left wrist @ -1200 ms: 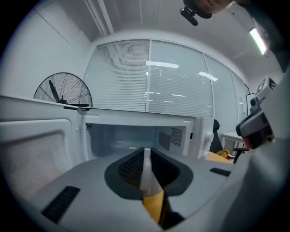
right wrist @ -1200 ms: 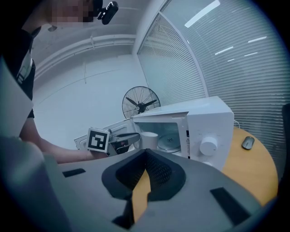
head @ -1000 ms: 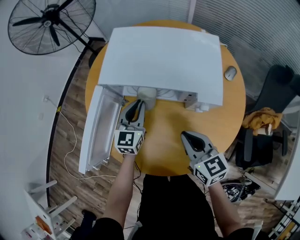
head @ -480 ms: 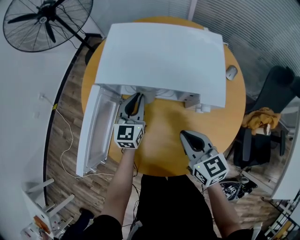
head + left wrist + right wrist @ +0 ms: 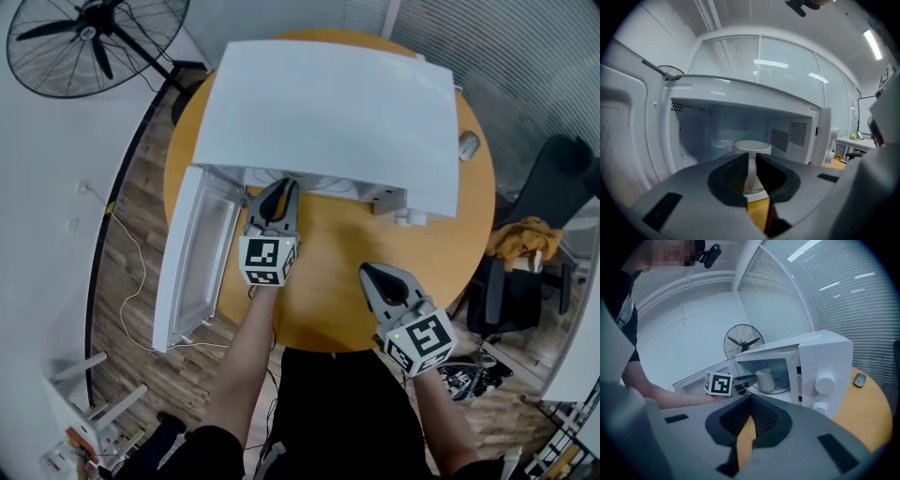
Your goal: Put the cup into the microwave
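The white microwave (image 5: 328, 112) stands on the round wooden table (image 5: 328, 281) with its door (image 5: 192, 253) swung open to the left. In the head view my left gripper (image 5: 281, 187) reaches into the opening, and the microwave's top hides the cup there. In the left gripper view the white cup (image 5: 751, 146) is inside the cavity, and the left gripper (image 5: 751, 164) is shut on its handle. The right gripper view shows the cup (image 5: 765, 378) on the turntable (image 5: 774, 390), with the left gripper's fingers (image 5: 746, 378) at it. My right gripper (image 5: 372, 271) hangs shut and empty over the table's front.
A grey mouse (image 5: 469, 144) lies on the table right of the microwave. A standing fan (image 5: 84, 33) is on the floor at the far left. An office chair (image 5: 553, 187) with a yellow cloth stands to the right. A white cable (image 5: 136, 281) runs over the floor below the door.
My left gripper has moved forward into the microwave with the cup, which showed at the opening a second ago and is now under the top. The right gripper has stayed put.
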Available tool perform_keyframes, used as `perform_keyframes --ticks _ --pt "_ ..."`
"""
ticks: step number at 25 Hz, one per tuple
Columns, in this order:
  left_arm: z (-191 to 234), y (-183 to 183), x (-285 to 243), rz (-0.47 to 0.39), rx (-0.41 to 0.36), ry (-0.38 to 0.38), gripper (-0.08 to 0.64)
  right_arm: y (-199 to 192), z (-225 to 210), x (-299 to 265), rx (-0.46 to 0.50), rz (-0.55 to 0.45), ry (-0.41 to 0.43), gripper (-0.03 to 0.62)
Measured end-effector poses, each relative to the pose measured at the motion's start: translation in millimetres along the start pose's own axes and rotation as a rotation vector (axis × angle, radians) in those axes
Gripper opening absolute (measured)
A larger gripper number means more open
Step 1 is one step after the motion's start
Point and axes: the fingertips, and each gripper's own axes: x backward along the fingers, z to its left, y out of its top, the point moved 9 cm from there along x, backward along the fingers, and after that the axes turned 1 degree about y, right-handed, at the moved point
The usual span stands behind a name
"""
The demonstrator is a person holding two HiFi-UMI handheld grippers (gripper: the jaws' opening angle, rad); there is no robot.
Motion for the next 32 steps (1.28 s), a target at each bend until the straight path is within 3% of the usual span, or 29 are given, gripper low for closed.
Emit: perform_keyframes --ticks 32 --pt "6.8 6.0 -61.7 0.028 -0.062 0.018 0.046 -12.1 -9.3 8.8 -0.075 -0.009 -0.082 0.011"
